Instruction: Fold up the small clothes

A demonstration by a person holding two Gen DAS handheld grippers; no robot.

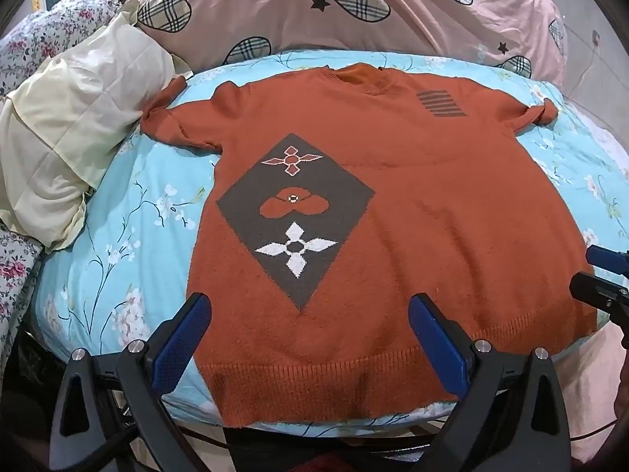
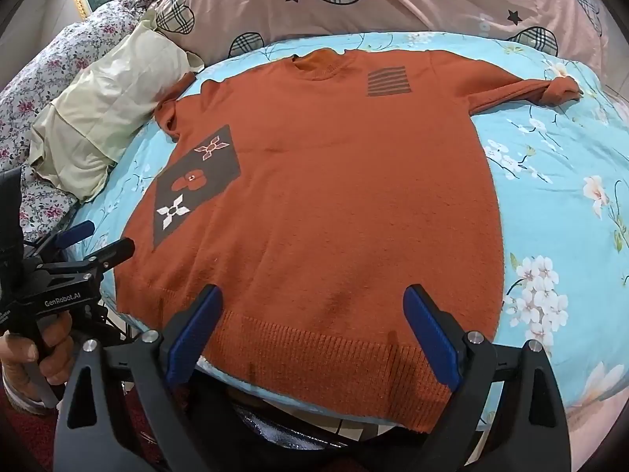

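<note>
Sweater [image 1: 393, 204] lies flat and face up on the blue flowered sheet [image 1: 129, 236], hem at the near edge, collar far, so its long axis runs straight away from both tools. Short sleeves stick out left and right at the far end; the left one touches the cream pillow [image 1: 67, 145].

Left gripper [image 1: 310, 338] hovers over the near left part of the ribbed hem, fingers spread wide and holding nothing. Whether the tips touch the knit I cannot tell. Right gripper [image 2: 310, 334] sits likewise over the near right part of the hem, also spread wide and empty.

Each tool is nearest its own bottom corner, well apart from the sleeves. Likely the first fold calls for pinching a side edge or hem corner, so each hand would need to reach outward or farther up.
</note>
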